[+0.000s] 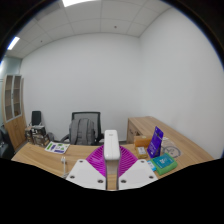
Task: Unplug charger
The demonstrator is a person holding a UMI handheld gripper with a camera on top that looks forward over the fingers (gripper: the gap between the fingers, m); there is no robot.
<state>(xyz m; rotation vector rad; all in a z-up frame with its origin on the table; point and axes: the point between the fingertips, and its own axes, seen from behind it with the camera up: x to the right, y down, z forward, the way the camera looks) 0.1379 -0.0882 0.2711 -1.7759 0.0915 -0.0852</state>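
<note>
Between the jaws, the white charger [111, 146] stands upright, long axis vertical, with both pads [97, 160] seemingly pressed on its sides above the table [40, 158], so it comes straight away.

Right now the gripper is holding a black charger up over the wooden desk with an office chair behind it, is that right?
Not quite: the charger is white, not black. The gripper view shows it clamped between the gripper's purple pads, raised over the wooden desk, with the office chair beyond it against the white wall.
</note>
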